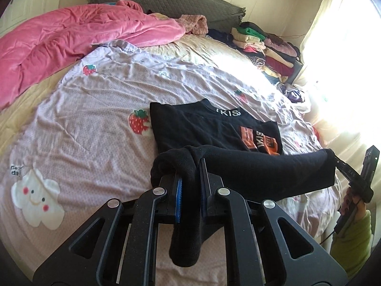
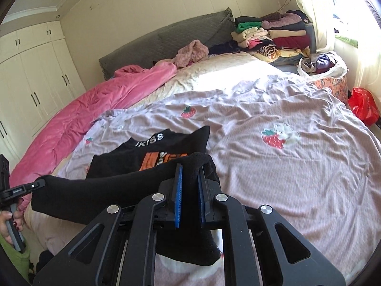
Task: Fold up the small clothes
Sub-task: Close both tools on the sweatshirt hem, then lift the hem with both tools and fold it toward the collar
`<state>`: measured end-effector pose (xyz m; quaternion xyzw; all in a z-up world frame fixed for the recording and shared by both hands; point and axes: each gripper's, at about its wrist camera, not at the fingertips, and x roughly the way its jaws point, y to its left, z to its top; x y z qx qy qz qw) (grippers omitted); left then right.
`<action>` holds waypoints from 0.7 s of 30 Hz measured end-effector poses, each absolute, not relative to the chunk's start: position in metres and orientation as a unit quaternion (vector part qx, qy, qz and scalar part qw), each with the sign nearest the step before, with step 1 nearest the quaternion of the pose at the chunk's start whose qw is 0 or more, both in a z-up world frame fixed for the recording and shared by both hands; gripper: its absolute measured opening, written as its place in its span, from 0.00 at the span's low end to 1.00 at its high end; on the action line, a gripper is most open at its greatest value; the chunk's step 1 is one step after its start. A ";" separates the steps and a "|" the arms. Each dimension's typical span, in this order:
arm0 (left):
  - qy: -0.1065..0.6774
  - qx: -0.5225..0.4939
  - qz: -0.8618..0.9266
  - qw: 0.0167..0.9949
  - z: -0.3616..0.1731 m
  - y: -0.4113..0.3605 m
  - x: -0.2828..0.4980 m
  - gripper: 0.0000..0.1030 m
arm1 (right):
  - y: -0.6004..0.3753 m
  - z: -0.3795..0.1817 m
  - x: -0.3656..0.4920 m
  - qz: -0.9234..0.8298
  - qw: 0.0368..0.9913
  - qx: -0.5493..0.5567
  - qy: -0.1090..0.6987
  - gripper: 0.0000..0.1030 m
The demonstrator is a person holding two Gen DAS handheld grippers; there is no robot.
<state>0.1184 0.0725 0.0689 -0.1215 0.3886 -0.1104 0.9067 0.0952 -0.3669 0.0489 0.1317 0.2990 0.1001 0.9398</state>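
A small black top (image 1: 204, 128) with an orange print and white collar lettering lies partly folded on the lilac strawberry sheet (image 1: 95, 124). Its lower hem is lifted off the bed as a stretched black band (image 1: 262, 166). My left gripper (image 1: 190, 174) is shut on the band's left end, with cloth hanging down between the blue pads. My right gripper (image 2: 190, 178) is shut on the band's other end; it also shows in the left wrist view (image 1: 338, 164). The top also shows in the right wrist view (image 2: 152, 155), as does my left gripper (image 2: 38, 183).
A pink quilt (image 1: 71, 40) lies bunched along the bed's far left. Stacks of folded clothes (image 1: 266, 45) sit by the grey headboard (image 1: 166, 0) near the bright window. A white bag of clothes (image 2: 321, 64) and a red bag (image 2: 362, 104) are beside the bed. White wardrobes (image 2: 31, 78) stand behind.
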 end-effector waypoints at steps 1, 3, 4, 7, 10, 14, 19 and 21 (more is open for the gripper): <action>0.388 -0.119 -0.108 0.907 0.068 0.072 0.123 0.05 | -0.367 0.048 0.099 0.100 0.939 0.134 0.300 0.10; 0.393 -0.114 -0.103 0.907 0.063 0.069 0.130 0.05 | -0.367 0.042 0.112 0.099 0.938 0.137 0.304 0.10; 0.395 -0.111 -0.101 0.906 0.061 0.069 0.134 0.05 | -0.367 0.038 0.117 0.098 0.936 0.140 0.308 0.10; 0.406 -0.106 -0.094 0.903 0.051 0.067 0.144 0.05 | -0.363 0.026 0.132 0.096 0.931 0.146 0.319 0.10; 0.416 -0.106 -0.092 0.899 0.041 0.067 0.153 0.06 | -0.361 0.014 0.144 0.091 0.927 0.146 0.333 0.10; 0.424 -0.094 -0.087 0.896 0.032 0.064 0.159 0.07 | -0.359 0.002 0.154 0.083 0.923 0.146 0.346 0.10; 0.435 -0.082 -0.084 0.893 0.025 0.060 0.165 0.09 | -0.357 -0.004 0.159 0.078 0.920 0.143 0.356 0.14; 0.435 -0.080 -0.085 0.893 0.025 0.060 0.166 0.16 | -0.357 -0.004 0.159 0.077 0.920 0.141 0.357 0.16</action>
